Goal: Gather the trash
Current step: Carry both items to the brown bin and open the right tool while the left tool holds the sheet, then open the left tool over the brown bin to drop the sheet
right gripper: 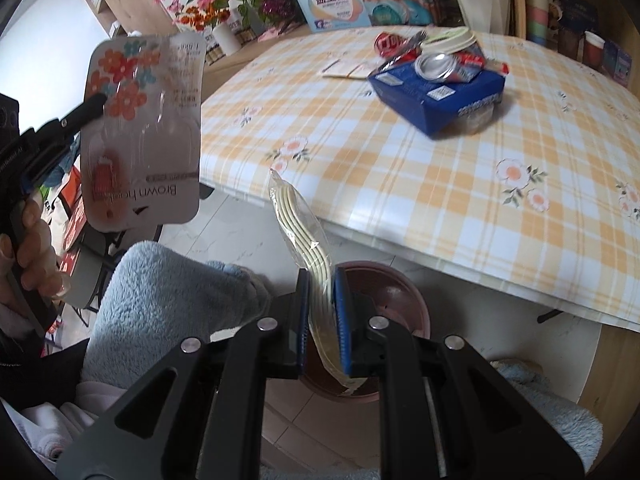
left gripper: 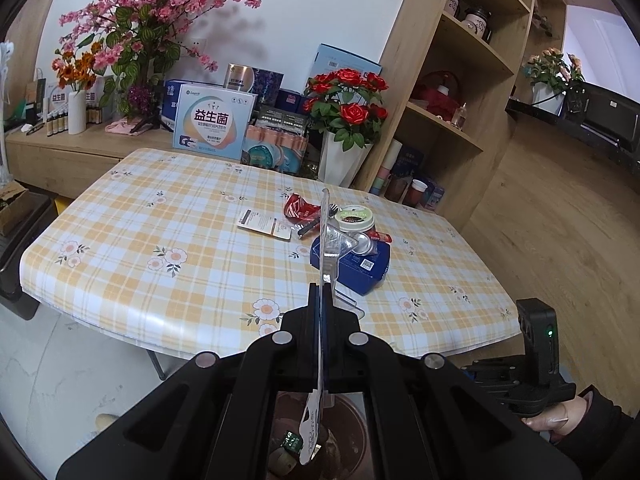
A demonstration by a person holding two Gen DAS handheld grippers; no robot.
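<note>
Left gripper (left gripper: 320, 292) sits nearest in the left wrist view, jaws clamped on a flat blister pack (left gripper: 323, 248) seen edge-on, running from below the fingers up past their tips. Pack reads as thin, light, semi-stiff plastic card; pinching the flat faces near one edge works, though it probably flexes and could twist out if swung fast. Below the jaws a brown bin (left gripper: 320, 436) shows on the floor, some scraps already inside. On the table (left gripper: 160, 208) remaining trash sits clustered: blue carton (left gripper: 360, 268), crushed can (left gripper: 362, 243) on top of it, cup lid (left gripper: 354, 216), red wrapper (left gripper: 298, 206), paper card (left gripper: 264, 224). Right wrist view: right gripper (right gripper: 322, 312) is shut on a clear sleeve of pale yellow strips (right gripper: 304, 232), held near its lower part, upper end sticking up free and curving left. Looks soft, light, slick film; a pinch across the bundle beats grabbing loose film, likely floppy. Brown bin (right gripper: 400, 296) lies directly under these jaws. Blister pack (right gripper: 144, 128) appears at left, flower print facing the camera, gripped at its edge by the left gripper (right gripper: 94, 104). Blue carton (right gripper: 436, 100) with the can (right gripper: 440, 66) rests on the table (right gripper: 440, 216); carton probably light, crushable, best taken across its narrow sides.
</note>
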